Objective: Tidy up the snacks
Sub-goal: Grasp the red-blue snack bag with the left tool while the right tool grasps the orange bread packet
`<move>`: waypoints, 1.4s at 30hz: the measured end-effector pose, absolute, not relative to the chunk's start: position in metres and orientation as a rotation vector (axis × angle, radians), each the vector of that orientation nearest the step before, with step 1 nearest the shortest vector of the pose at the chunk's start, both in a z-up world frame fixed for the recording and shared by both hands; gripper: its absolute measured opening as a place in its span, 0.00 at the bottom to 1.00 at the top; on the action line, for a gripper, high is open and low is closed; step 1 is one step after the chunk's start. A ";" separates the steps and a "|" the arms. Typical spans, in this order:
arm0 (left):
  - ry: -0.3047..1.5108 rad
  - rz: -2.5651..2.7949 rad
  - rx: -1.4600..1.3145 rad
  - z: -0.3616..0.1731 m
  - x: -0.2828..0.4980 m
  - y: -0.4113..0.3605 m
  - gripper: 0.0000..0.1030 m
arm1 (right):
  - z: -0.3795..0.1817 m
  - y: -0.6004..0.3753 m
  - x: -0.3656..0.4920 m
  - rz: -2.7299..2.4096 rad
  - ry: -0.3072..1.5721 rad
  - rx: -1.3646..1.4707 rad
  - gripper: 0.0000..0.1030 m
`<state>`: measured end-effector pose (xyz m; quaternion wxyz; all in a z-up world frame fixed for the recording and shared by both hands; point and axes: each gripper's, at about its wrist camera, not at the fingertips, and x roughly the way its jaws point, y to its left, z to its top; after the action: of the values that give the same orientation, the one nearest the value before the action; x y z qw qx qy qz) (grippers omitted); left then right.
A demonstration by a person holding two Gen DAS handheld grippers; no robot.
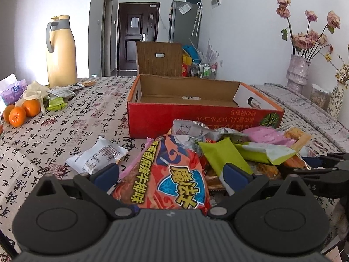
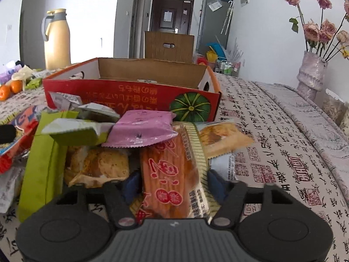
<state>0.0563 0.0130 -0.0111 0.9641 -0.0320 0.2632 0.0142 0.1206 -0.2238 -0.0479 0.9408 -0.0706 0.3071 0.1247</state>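
A heap of snack packets lies on the tablecloth in front of an open red cardboard box, whose inside looks bare. My left gripper stands wide over the heap, astride a red noodle-snack packet. Its right pad rests by a lime green packet, and I see no squeeze on either. In the right wrist view my right gripper has both blue pads against the sides of an orange striped snack packet. A pink packet and a biscuit packet lie beside it, before the box.
A yellow thermos jug, oranges, tissues and small packets sit at the far left. A white packet lies alone left of the heap. Vases of dried roses stand at the right. A brown carton stands behind the table.
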 end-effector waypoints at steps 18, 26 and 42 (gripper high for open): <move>0.556 0.064 -0.015 -0.001 0.065 0.011 1.00 | -0.026 -0.244 0.083 0.223 0.477 -0.069 0.29; 0.569 0.083 -0.015 -0.001 0.066 0.010 1.00 | -0.020 -0.237 0.074 0.224 0.416 -0.170 0.29; 0.594 0.074 0.014 -0.004 0.070 0.007 1.00 | -0.012 -0.235 0.078 0.143 0.356 -0.293 0.29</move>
<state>0.0705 0.0074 -0.0041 0.9555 0.0070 0.2926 0.0364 0.0779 -0.2350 -0.0117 0.9710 -0.1453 0.1764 0.0710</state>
